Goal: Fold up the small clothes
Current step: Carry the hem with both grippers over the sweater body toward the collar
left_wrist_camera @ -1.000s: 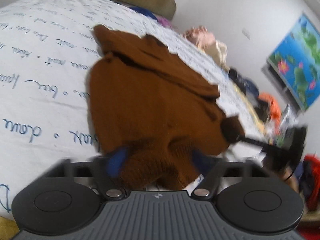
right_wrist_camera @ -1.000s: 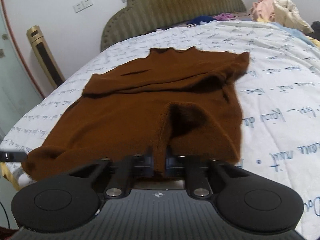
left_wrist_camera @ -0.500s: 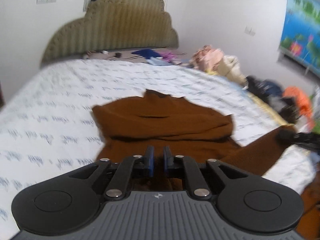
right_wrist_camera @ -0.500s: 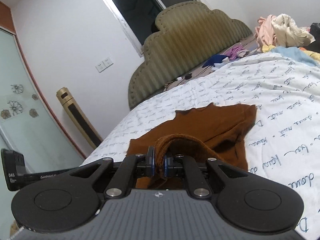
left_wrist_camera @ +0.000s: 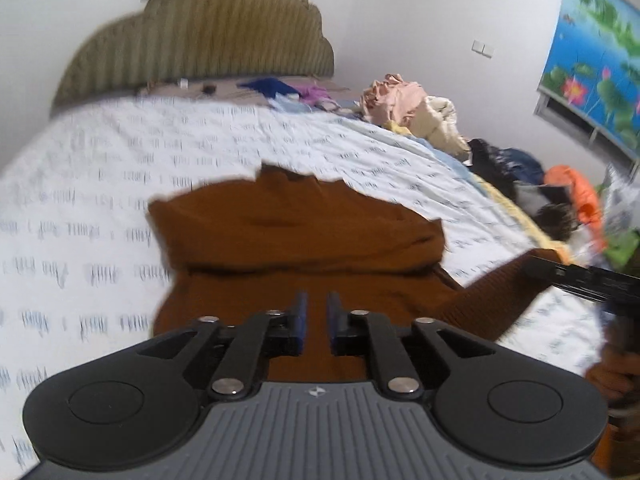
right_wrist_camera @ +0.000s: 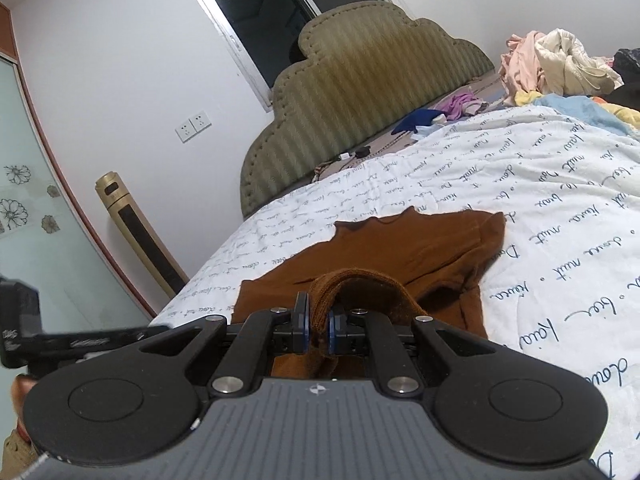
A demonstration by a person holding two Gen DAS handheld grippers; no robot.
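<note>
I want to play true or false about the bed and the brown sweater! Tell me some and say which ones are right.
1. The brown sweater lies on a white bedspread with writing on it. True.
2. The right gripper pinches a fold of the sweater. True.
3. The sweater is blue. False: it is brown.
4. A pile of clothes sits by the headboard. True.
5. The left gripper holds a sock. False: nothing shows pinched between its fingers, which are opening above the sweater.
</note>
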